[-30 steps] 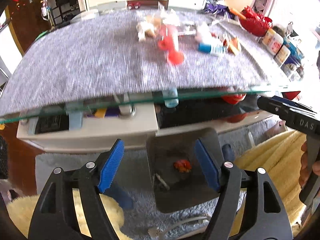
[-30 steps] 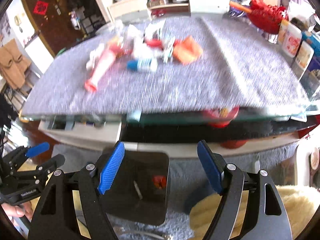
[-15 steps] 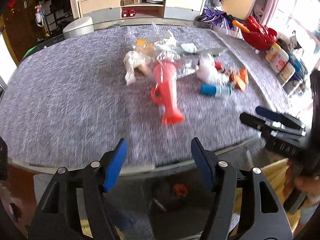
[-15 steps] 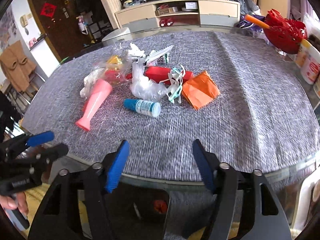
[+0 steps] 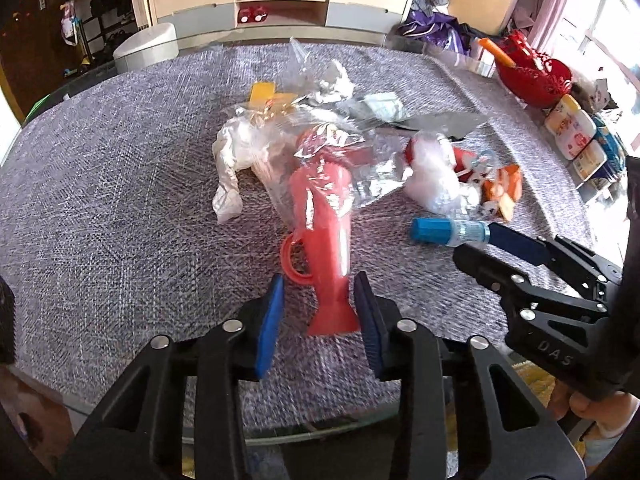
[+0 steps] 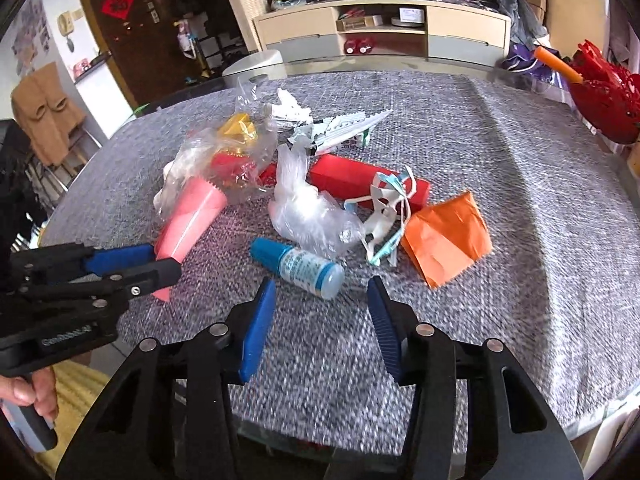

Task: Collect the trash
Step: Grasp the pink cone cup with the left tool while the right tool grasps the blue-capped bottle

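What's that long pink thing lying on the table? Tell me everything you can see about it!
The pink horn looks like shiny plastic: a long cone, wide and scalloped at its far end, narrow near its flared foot, with a ring handle on one side. It lies flat on the grey tablecloth. Crinkly clear wrap drapes its wide end. Its narrow end sits between the closing left gripper's blue pads, which don't look pressed on it yet.

Bright daylight enters from the overexposed window (image 5: pixel 608 36) at right; glare streaks the clear crinkled plastic wrap (image 5: pixel 320 140). Fisheye curvature bends edges, corners vignette dark, foreground slightly motion-blurred.
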Demonstrator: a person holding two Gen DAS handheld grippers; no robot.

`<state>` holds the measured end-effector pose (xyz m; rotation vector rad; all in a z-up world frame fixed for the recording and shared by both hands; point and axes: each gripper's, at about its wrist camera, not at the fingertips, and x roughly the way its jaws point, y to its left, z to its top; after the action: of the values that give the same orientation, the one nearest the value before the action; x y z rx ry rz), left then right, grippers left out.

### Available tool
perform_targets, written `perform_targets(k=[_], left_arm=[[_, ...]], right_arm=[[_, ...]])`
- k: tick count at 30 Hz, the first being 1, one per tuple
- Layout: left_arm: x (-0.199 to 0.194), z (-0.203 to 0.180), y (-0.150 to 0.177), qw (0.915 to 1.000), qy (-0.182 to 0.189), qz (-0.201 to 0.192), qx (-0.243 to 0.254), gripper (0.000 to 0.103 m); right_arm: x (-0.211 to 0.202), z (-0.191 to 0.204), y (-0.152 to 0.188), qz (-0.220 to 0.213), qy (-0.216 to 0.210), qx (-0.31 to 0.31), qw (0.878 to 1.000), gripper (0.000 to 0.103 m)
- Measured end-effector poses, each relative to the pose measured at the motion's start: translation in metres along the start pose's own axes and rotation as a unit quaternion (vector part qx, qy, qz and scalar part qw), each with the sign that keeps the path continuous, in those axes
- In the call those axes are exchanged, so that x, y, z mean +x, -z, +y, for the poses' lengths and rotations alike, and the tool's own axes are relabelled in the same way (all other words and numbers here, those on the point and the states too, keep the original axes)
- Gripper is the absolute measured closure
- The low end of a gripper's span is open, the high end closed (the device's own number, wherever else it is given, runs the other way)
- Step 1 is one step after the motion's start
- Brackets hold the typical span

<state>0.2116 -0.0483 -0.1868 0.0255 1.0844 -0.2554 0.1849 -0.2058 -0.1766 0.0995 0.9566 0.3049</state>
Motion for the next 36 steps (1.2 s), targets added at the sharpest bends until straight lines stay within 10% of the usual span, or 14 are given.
perform_targets(k=[18,36], left_arm=[[0.004,0.012,-0.005,1.0000,-0.005,-0.003,-0.003,0.074],[-0.034,0.011,0.055,0.9994,0.033,-0.004,-0.003,0.077]], right_arm=[[0.010,0.034,0.000,0.009,-0.017,-0.045,0.999,0.070],[-0.025,0.043,0.039,0.014,-0.008,-0.025,1.000,0.082]])
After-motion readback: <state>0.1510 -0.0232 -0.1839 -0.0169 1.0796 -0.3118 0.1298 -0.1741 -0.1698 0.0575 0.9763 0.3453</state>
